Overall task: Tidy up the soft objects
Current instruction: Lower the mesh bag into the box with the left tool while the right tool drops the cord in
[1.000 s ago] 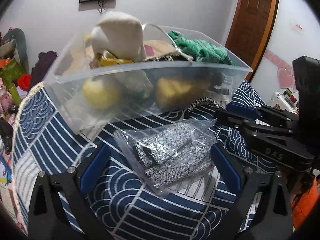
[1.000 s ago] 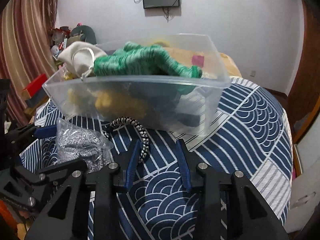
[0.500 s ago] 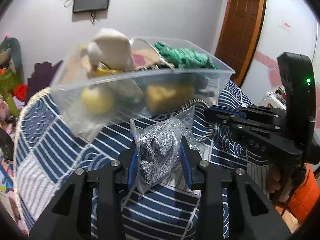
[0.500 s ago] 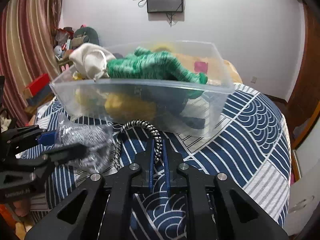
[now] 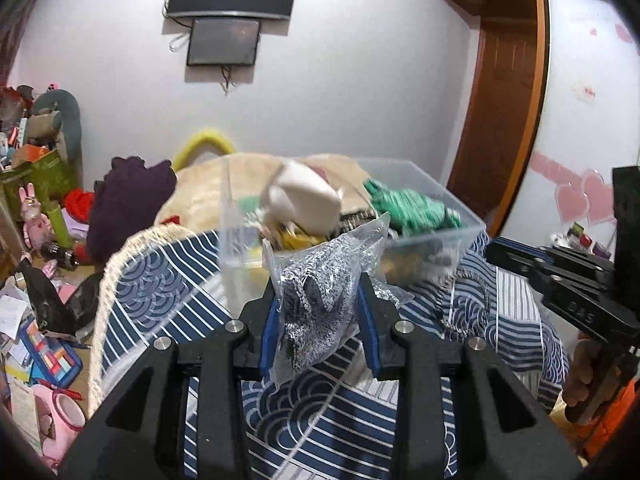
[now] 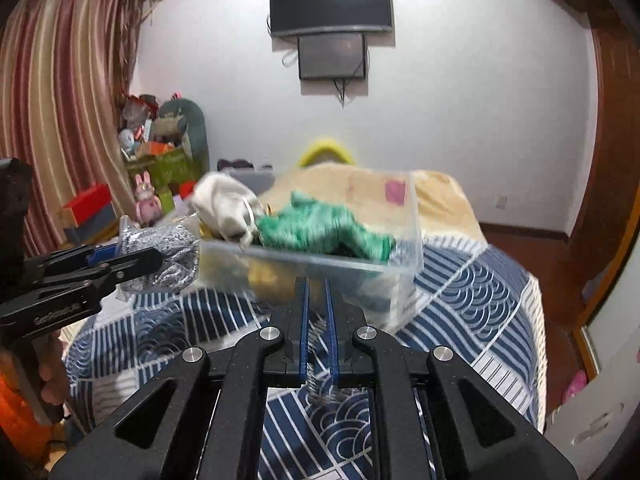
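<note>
Left claw (image 5: 318,322): closed on the bagged grey knit item (image 5: 320,300), blue pads pressing both sides of the plastic bag.
Bagged item position: lifted clear of the bed cover (image 5: 168,300), in front of the clear bin (image 5: 432,236) and near its front rim.
Bagged item axis: long axis runs roughly upright between the pads; the bag's upper end points toward the bin, the lower end hangs below the pads.
Right claw (image 6: 316,320): nearly closed, with a narrow gap holding the black-and-white braided cord (image 6: 320,376).
Cord axis: runs along the fingers; the free end hangs below the pads, blurred.
Clear bin location: on the blue patterned bed cover, beyond both claws.
Clear bin contents: cream pouch (image 6: 224,208) at its left end; green knit item (image 6: 324,232) at its right, draped at rim height; yellow items (image 6: 268,276) lower down, seen through the wall, not identifiable.
</note>
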### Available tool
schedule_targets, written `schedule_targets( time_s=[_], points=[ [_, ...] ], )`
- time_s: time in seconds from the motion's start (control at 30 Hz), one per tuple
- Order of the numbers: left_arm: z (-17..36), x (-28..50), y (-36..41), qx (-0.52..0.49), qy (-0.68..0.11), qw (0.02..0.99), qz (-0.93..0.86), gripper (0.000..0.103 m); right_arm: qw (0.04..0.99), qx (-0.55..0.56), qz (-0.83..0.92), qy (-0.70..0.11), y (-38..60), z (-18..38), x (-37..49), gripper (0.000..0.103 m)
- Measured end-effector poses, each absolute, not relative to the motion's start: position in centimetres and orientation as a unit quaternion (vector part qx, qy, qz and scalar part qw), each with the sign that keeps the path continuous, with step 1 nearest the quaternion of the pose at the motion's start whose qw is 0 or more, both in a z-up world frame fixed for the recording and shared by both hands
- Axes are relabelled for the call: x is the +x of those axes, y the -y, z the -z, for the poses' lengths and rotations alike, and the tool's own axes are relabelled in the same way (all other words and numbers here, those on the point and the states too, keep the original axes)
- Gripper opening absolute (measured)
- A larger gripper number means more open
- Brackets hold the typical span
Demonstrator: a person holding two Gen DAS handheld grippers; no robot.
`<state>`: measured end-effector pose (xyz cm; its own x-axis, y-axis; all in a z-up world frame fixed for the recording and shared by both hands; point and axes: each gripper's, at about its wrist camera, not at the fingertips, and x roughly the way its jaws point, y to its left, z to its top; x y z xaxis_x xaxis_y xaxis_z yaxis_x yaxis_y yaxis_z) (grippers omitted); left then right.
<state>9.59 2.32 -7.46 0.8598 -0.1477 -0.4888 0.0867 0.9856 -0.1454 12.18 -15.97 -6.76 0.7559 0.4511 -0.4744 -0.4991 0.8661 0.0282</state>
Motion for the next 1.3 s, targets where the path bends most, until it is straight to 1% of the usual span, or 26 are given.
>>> schedule_targets(
  time_s=[0.13,0.2,0.27,0.3,0.53,0.6,0.63,0.7,0.73,0.9,1.17,1.3],
  points=[
    [6.1,9.7,-2.7,-0.060,-0.238,0.968,0.050,0.035,0.937,-0.082,-0.237,-0.242,15.6,7.2,12.1,0.007],
    [5.6,9.8,-3.0,-0.060,-0.231,0.970,0.047,0.035,0.933,-0.080,-0.231,-0.263,15.8,8.1,12.8,0.011],
    [5.3,9.8,-3.1,-0.060,-0.228,0.971,0.046,0.035,0.928,-0.077,-0.226,-0.286,16.4,9.2,13.6,0.024],
    [5.2,9.8,-3.1,-0.058,-0.226,0.971,0.045,0.035,0.926,-0.077,-0.222,-0.295,16.8,9.7,14.0,0.027],
    [5.7,9.7,-3.2,-0.059,-0.231,0.970,0.047,0.035,0.907,-0.079,-0.204,-0.360,17.7,13.5,16.4,0.028],
    [5.8,9.8,-3.1,-0.057,-0.233,0.970,0.047,0.035,0.904,-0.074,-0.206,-0.366,17.7,14.1,16.9,0.028],
    [5.8,9.8,-3.1,-0.057,-0.233,0.970,0.047,0.035,0.905,-0.074,-0.206,-0.366,17.7,14.1,17.0,0.028],
    [5.8,9.8,-3.1,-0.058,-0.233,0.970,0.048,0.035,0.907,-0.078,-0.208,-0.358,17.5,14.0,17.0,0.011],
    [5.7,9.8,-3.1,-0.059,-0.232,0.970,0.049,0.035,0.907,-0.082,-0.207,-0.357,17.3,14.1,17.0,0.007],
    [5.7,9.8,-3.0,-0.054,-0.229,0.971,0.048,0.035,0.916,-0.078,-0.212,-0.332,17.2,12.9,15.7,0.007],
    [4.4,10.7,-3.4,-0.061,-0.216,0.973,0.052,0.035,0.936,-0.066,-0.234,-0.256,17.1,7.7,13.2,0.007],
    [3.5,12.1,-3.0,-0.053,-0.210,0.975,0.052,0.035,0.942,-0.062,-0.240,-0.227,16.1,5.6,13.6,0.007]
  ],
)
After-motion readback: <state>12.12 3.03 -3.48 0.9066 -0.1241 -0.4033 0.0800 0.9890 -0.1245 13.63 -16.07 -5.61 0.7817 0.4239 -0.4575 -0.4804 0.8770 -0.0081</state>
